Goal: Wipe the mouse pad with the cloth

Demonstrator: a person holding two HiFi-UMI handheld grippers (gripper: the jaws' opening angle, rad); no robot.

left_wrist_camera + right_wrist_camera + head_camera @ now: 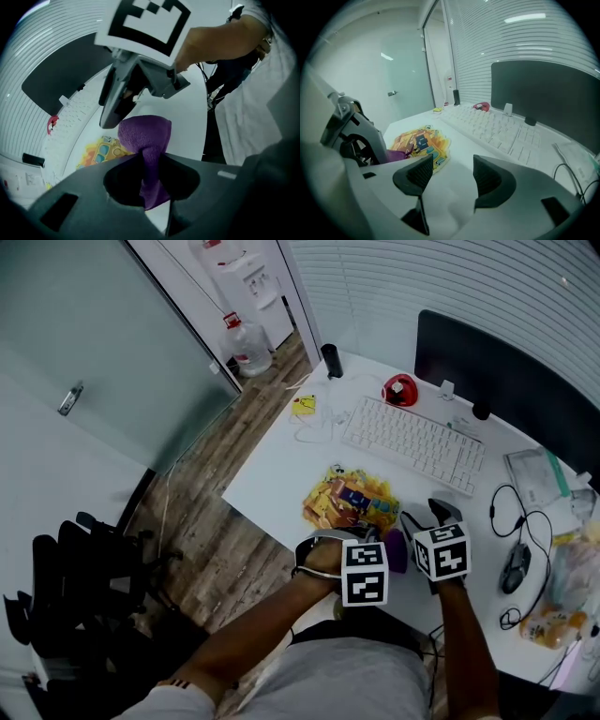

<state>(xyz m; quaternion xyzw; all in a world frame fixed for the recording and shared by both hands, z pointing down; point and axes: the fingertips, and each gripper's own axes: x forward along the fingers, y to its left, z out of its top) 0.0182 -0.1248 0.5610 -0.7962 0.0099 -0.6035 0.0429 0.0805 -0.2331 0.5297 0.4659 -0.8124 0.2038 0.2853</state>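
Observation:
A bright yellow-orange printed mouse pad [349, 501] lies on the white desk [281, 465] near its front edge, in front of the keyboard. My left gripper [151, 157] is shut on a purple cloth [146, 133], which hangs bunched between its jaws just above the desk, at the pad's near right corner. In the head view the cloth [397, 550] shows between the two marker cubes. My right gripper [450, 176] is open, with only bare desk between its fingers, right of the pad [423, 140]. Its jaws [427, 515] point towards the keyboard.
A white keyboard [412, 442] sits behind the pad, with a dark monitor [497, 371] and a red object [399, 389] further back. A mouse [515, 568] with cables lies to the right. The desk's left edge drops to wooden floor, where a black chair [84, 568] stands.

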